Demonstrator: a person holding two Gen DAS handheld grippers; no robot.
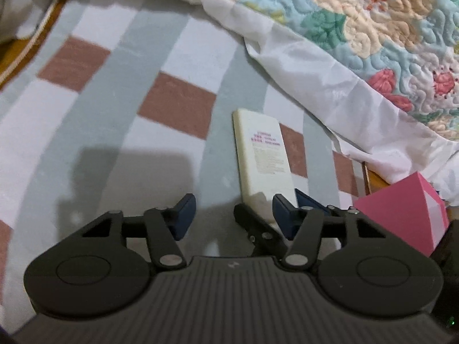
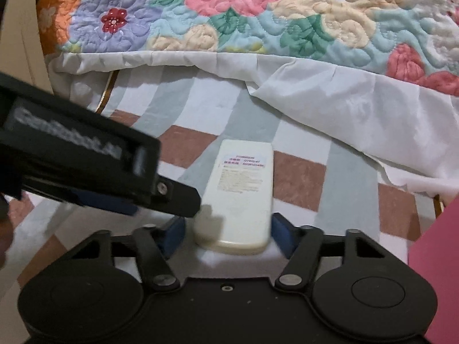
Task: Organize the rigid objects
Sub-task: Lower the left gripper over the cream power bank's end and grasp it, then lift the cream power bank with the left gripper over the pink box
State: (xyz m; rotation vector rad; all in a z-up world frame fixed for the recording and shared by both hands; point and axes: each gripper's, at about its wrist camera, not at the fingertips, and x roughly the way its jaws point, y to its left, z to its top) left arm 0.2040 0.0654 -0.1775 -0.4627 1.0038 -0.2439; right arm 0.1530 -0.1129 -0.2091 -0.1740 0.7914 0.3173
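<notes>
Left wrist view: the left gripper (image 1: 233,210) stood unclenched, empty, over a checked bedsheet (image 1: 114,120); the smooth cream remote (image 1: 262,157) lay label-up, beside a pink box (image 1: 407,212).

Right wrist view: the right gripper (image 2: 228,229) straddled the remote's (image 2: 241,189) near end, grip uncertain; its label was unreadable.

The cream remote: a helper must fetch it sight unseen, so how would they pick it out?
Look at the checked bedsheet, just below the white hem of the floral quilt. The cream remote lies there label side up, between the right tool's blue pads. It is pale, flat and oblong, unlike the pink box beside it.
</notes>
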